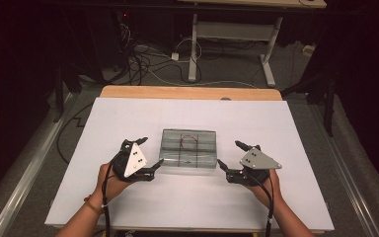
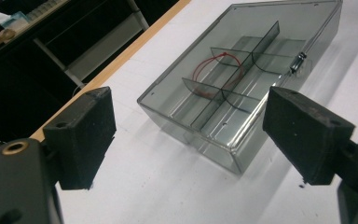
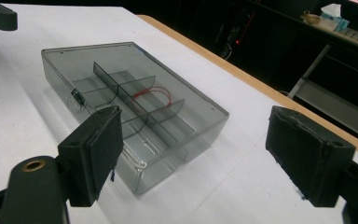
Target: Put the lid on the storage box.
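The left gripper [image 1: 151,151] hovers low at the left side of the clear plastic box [image 1: 189,149], jaws spread wide and holding nothing, the person's hand angled inward. The box lies mid-table on the white sheet [image 1: 128,113], its lid shut (a red loop [image 1: 189,143] rests in one compartment). The right gripper [image 1: 229,154] mirrors it at the right, jaws equally wide, empty.

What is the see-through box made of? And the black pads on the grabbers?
The smoky grey see-through compartment box looks like hard, glossy plastic: its dividers and the table show through its walls. The black pads on the gripper jaws look like soft, matte foam or rubber, with rough, slightly frayed edges.
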Demonstrator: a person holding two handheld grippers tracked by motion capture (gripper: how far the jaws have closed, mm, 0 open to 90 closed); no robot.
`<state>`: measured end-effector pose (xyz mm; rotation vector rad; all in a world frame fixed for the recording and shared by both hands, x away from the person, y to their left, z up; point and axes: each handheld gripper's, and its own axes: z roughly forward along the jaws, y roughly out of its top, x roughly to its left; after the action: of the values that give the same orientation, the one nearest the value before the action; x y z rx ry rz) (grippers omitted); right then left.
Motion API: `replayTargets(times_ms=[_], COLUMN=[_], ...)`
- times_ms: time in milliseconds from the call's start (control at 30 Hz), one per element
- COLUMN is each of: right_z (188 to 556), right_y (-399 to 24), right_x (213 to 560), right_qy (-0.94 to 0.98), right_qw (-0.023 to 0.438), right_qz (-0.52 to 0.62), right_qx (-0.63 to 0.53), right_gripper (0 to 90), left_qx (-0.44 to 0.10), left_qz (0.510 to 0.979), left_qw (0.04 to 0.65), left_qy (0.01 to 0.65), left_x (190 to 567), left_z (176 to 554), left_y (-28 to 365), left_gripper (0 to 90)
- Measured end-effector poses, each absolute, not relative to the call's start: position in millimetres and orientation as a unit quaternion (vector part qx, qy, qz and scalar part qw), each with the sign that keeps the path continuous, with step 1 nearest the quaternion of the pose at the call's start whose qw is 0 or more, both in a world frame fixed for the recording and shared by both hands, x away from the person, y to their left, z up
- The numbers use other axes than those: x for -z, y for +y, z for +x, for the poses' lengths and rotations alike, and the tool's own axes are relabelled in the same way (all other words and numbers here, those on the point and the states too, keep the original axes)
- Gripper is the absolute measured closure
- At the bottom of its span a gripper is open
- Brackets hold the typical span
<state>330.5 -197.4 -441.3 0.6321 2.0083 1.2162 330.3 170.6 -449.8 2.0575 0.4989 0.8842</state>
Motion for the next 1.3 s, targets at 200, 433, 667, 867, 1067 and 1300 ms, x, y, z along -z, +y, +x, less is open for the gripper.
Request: replayTargets(times_ms=[200, 433, 667, 867, 1067, 1300], right_z=[324, 318, 311, 306, 300, 292], right_y=[-205, -218, -234, -245, -254, -257], right_x=[444, 449, 454, 459, 466, 473], right_qy=[0.773, 0.775, 0.771, 0.770, 0.769, 0.770], right_qw=[0.349, 0.347, 0.350, 0.354, 0.356, 0.362], right_qz=[0.246, 0.251, 0.265, 0.274, 0.284, 0.287], right_qx=[-0.469, -0.464, -0.461, -0.454, -0.448, -0.440], right_gripper=[19.2, 19.1, 18.7, 18.5, 18.6, 18.5], left_qx=[-0.354, -0.359, -0.350, -0.348, -0.343, -0.334], left_qz=[0.820, 0.823, 0.834, 0.837, 0.841, 0.844], left_qw=[0.406, 0.397, 0.379, 0.371, 0.364, 0.359], left_qy=[0.192, 0.189, 0.195, 0.202, 0.207, 0.218], left_x=[457, 466, 475, 481, 486, 493], left_z=[323, 315, 310, 306, 299, 290], left_y=[176, 184, 192, 200, 205, 216], left_gripper=[16.4, 16.4, 16.4, 16.4, 16.4, 16.4])
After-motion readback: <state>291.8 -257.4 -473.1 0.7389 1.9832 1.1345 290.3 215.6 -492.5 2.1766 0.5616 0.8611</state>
